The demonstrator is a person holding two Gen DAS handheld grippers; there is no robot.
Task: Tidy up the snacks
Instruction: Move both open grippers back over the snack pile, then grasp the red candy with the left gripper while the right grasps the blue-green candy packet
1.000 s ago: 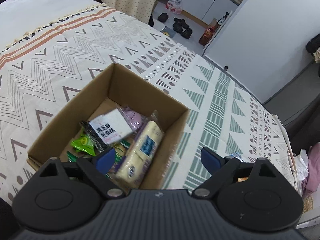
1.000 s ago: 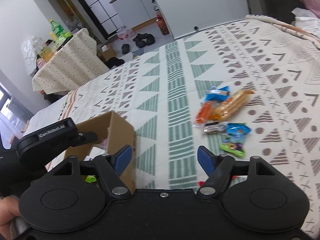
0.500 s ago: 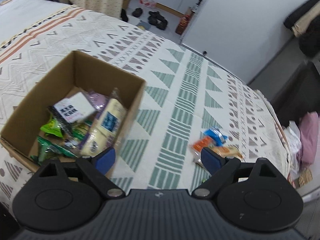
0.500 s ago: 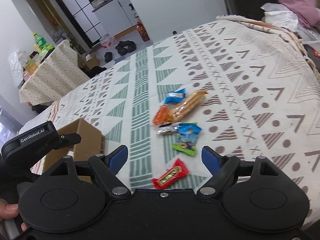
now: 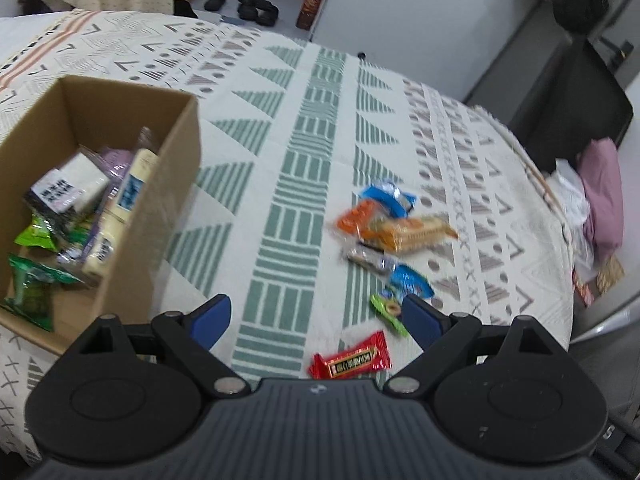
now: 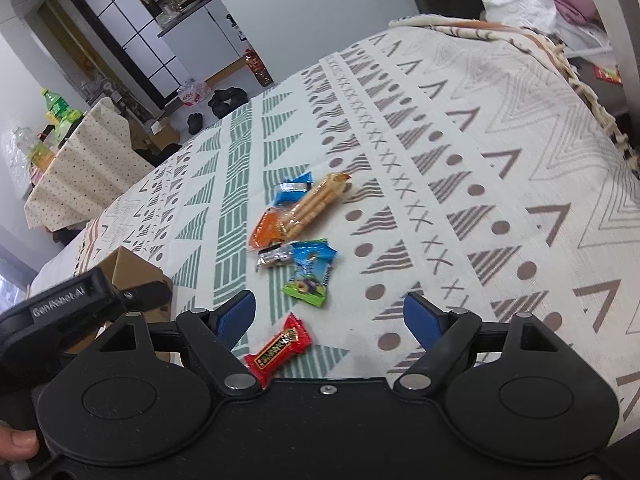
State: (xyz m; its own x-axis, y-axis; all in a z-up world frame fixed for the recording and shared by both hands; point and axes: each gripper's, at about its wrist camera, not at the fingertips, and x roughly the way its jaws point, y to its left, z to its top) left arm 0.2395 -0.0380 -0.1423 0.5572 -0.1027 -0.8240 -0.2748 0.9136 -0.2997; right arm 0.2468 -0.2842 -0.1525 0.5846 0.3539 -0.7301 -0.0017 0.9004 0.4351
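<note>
A cardboard box [image 5: 176, 168] at the left holds several snack packs, among them a long cream pack [image 5: 120, 208] and green bags. It also shows in the right wrist view [image 6: 136, 268]. Loose snacks lie on the patterned bedspread: a red bar [image 5: 352, 358] [image 6: 278, 350], a blue-green pack [image 5: 400, 292] [image 6: 310, 272], an orange biscuit pack [image 5: 412, 232] [image 6: 316, 202], an orange packet [image 6: 266, 228] and a blue packet [image 5: 386, 196] [image 6: 294, 188]. My left gripper [image 5: 316, 316] is open and empty, above the red bar. My right gripper [image 6: 330, 314] is open and empty, just past the red bar.
The bedspread's edge [image 6: 592, 104] drops off at the right, with pink bedding [image 5: 604, 192] beyond. A table with a dotted cloth [image 6: 84, 160] and shoes [image 5: 256, 6] on the floor lie past the bed. The left gripper's body [image 6: 72, 304] shows at the right wrist view's left.
Both grippers have swung right, away from the box and toward the loose snacks. The box has slid to the left of both views. Both stay open.
</note>
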